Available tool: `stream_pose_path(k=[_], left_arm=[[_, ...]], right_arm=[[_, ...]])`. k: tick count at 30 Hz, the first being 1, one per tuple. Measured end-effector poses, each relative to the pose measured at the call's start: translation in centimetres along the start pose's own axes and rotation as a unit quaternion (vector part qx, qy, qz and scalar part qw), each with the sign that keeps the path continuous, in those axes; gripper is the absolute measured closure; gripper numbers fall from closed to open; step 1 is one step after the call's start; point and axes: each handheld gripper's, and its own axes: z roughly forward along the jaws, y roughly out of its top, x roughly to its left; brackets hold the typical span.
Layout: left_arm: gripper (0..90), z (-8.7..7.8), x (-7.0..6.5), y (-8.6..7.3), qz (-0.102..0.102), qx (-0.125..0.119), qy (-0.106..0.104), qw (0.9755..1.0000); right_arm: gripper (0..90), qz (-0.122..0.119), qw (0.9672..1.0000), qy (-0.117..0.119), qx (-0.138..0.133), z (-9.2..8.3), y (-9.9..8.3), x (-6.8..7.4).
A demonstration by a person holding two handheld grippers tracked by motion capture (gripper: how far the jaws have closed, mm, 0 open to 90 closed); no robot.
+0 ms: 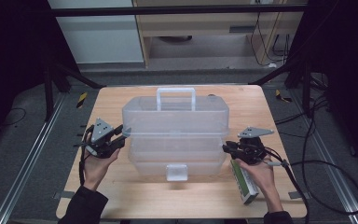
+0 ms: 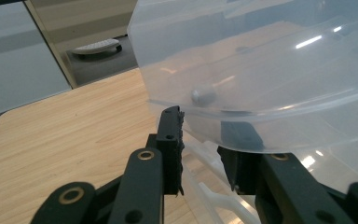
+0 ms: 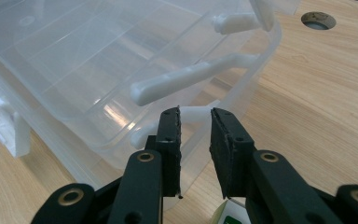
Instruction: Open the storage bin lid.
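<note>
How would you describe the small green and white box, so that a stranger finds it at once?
Start at the light wooden table and its big clear plastic storage box. Go to the table's near right corner: the flat green and white carton lies there under the person's right hand, the one coloured, opaque item.

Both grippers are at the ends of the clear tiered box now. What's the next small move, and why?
Probably ease the right gripper forward onto the white hinge arm just ahead of its jaws, which stand apart with nothing between them. The left gripper already straddles the rim of the clear tiered box at the other end, though whether it pinches I cannot tell.
</note>
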Motion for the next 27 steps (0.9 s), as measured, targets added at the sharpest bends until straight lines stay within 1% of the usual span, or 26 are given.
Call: stream_pose_path(k=[4,7,10,14,20,27], left_arm=[[69.6,-0.1,0.0,0.3,-0.004,-0.002,0.001,1.0000],[69.3,-0.2,-0.1,0.7,0.002,-0.005,0.007,1.0000],[69.4,-0.2,0.0,0.9,-0.001,-0.007,0.007,1.0000],[69.8,-0.1,0.2,1.3,-0.003,-0.008,0.006,0.9999],[70.6,0.2,0.6,2.2,-0.014,-0.016,0.007,0.9997],[71.6,0.5,1.0,3.3,-0.019,-0.019,0.012,0.9996]], right_arm=[[75.1,0.004,1.0000,0.003,0.001,0.1,0.0,0.0],[75.9,0.008,0.9999,0.006,0.003,0.2,0.0,-0.1],[77.2,0.014,0.9999,0.007,0.003,0.2,0.0,-0.1],[77.0,0.015,0.9998,0.008,0.006,0.4,0.0,0.0],[76.9,0.016,0.9998,0.010,0.006,0.4,0.0,0.0],[77.1,0.014,0.9998,0.010,0.006,0.4,0.0,0.0]])
